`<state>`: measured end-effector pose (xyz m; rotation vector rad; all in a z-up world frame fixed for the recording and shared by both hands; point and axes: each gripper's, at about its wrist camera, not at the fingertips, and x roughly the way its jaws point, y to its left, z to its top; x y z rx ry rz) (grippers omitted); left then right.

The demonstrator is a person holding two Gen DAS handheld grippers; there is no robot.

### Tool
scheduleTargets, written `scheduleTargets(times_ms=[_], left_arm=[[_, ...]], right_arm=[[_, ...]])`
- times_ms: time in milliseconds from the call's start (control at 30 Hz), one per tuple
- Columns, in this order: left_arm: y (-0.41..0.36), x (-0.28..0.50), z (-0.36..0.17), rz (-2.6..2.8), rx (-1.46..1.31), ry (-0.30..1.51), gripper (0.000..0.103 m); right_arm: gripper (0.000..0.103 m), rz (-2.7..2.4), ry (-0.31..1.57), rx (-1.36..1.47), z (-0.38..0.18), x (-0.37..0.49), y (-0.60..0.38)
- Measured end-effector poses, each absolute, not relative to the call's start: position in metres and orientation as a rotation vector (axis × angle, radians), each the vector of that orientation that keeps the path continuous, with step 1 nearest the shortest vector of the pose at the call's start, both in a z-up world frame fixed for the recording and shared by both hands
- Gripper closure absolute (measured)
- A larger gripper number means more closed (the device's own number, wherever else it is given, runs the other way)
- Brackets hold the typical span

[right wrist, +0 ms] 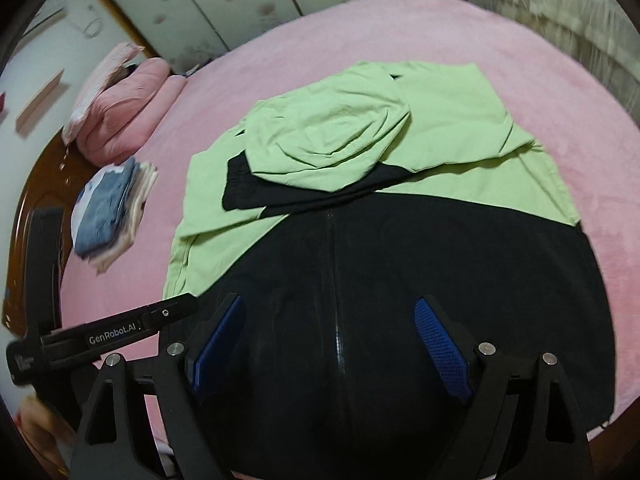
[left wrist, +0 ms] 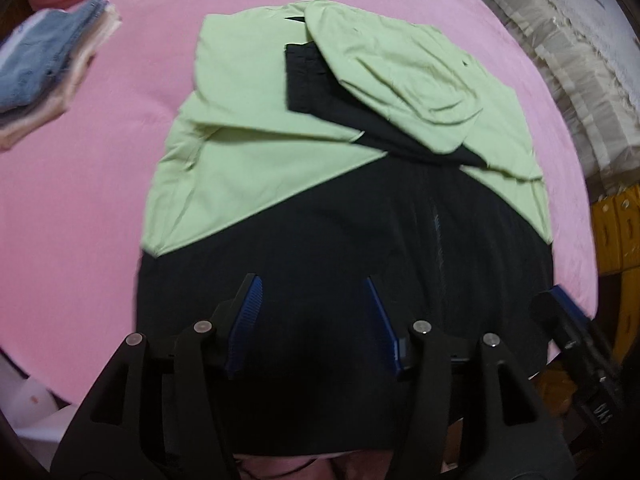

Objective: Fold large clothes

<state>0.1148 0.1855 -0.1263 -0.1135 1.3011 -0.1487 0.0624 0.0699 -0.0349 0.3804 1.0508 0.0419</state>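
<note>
A lime-green and black zip jacket (left wrist: 256, 184) lies flat on the pink bed (left wrist: 80, 208), black lower half nearest me. Its sleeves are folded in across the chest, one black cuff (left wrist: 306, 76) showing, and the green hood (left wrist: 404, 80) rests on top. My left gripper (left wrist: 311, 282) hovers open above the black hem area with nothing between its blue pads. In the right wrist view the same jacket (right wrist: 460, 152) shows its zipper (right wrist: 334, 280) running up the middle. My right gripper (right wrist: 330, 302) stands wide open over the zipper, holding nothing. The left gripper (right wrist: 120, 332) is at the left edge.
A stack of folded clothes (right wrist: 112, 212) sits on the bed left of the jacket, with pink pillows (right wrist: 124, 112) behind it by the wooden headboard (right wrist: 32, 240). Wardrobe doors (right wrist: 200, 4) stand beyond the bed. Beige fabric (left wrist: 560, 60) and a yellow object (left wrist: 620, 240) lie off the right side.
</note>
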Motion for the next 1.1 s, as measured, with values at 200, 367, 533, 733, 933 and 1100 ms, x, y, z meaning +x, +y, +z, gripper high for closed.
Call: scheduleTargets(times_ms=[200,367,533,733,933,1100], left_arm=[[0.201,0.053,-0.106,-0.079,-0.127,1.273,0.04],[0.216,0.006,-0.092,-0.032,-0.181,1.28,0.039],[0.23,-0.038,-0.084,0.033,-0.191,1.279,0.038],[0.253,-0.072,-0.093,0.093,-0.275,1.316,0.038],[0.281,-0.093,-0.125,0.197,-0.43,1.296,0.037],[0.295,-0.099,-0.171,0.292,-0.533,1.324,0.037]], right_arm=[[0.014,0.054,1.008,0.416,-0.019,0.005,0.054],[0.011,0.02,1.014,0.431,-0.004,-0.037,0.032],[0.008,-0.022,1.026,0.452,0.007,-0.089,0.001],[0.008,-0.122,1.046,0.486,0.006,-0.138,-0.051],[0.008,-0.247,1.049,0.627,-0.016,-0.169,-0.116],[0.008,-0.363,1.031,0.746,-0.048,-0.192,-0.164]])
